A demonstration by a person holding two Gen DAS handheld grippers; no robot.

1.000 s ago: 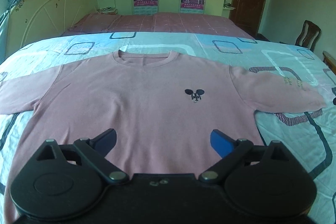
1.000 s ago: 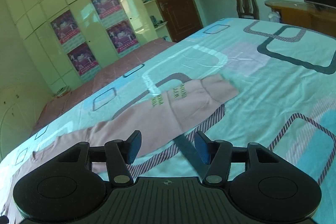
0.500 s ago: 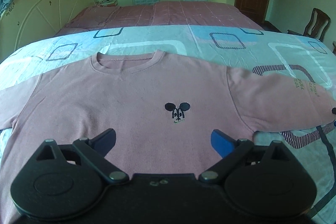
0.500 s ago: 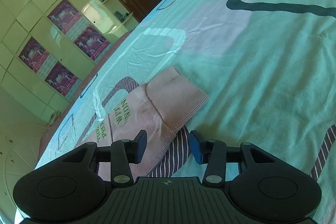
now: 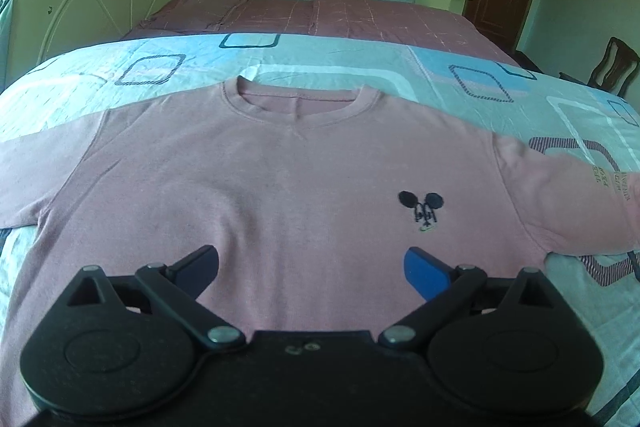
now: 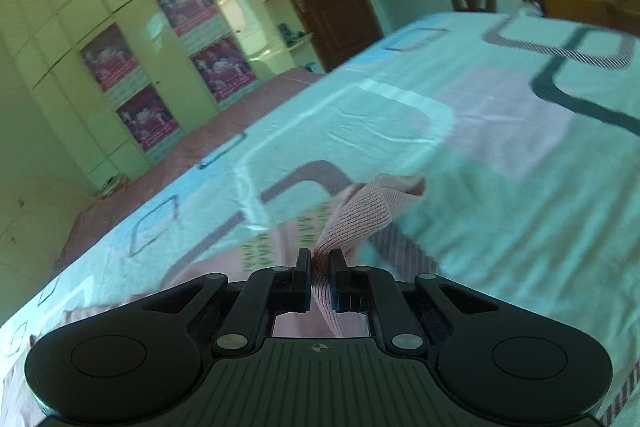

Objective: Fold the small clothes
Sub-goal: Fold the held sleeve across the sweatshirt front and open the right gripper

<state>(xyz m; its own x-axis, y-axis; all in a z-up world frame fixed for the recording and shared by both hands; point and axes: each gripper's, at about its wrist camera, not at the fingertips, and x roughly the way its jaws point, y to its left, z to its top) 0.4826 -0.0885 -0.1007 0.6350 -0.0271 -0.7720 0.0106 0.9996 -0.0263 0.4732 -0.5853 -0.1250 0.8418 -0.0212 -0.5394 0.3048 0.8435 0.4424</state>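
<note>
right gripper [image 6: 320,281]: jaws closing on the sleeve cuff [image 6: 360,215], ribbed edge bunched between them.
left gripper [image 5: 312,265]: jaws standing wide apart, hovering over the shirt [image 5: 280,187], gripping nothing.
shirt: lying flat, face up, on the bed sheet [image 5: 460,75].
risk: you're pinching a thin bite; it may be slipping out mid-fold.
risk: dragging the sleeve could be skewing the body.
hedge: view blurring, bite depth unclear.

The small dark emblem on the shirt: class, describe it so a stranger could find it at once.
On the bed lies a pink shirt. On its chest, toward the lettered sleeve, sits the emblem: two dark round ears, the only dark mark on the shirt's plain front.
</note>
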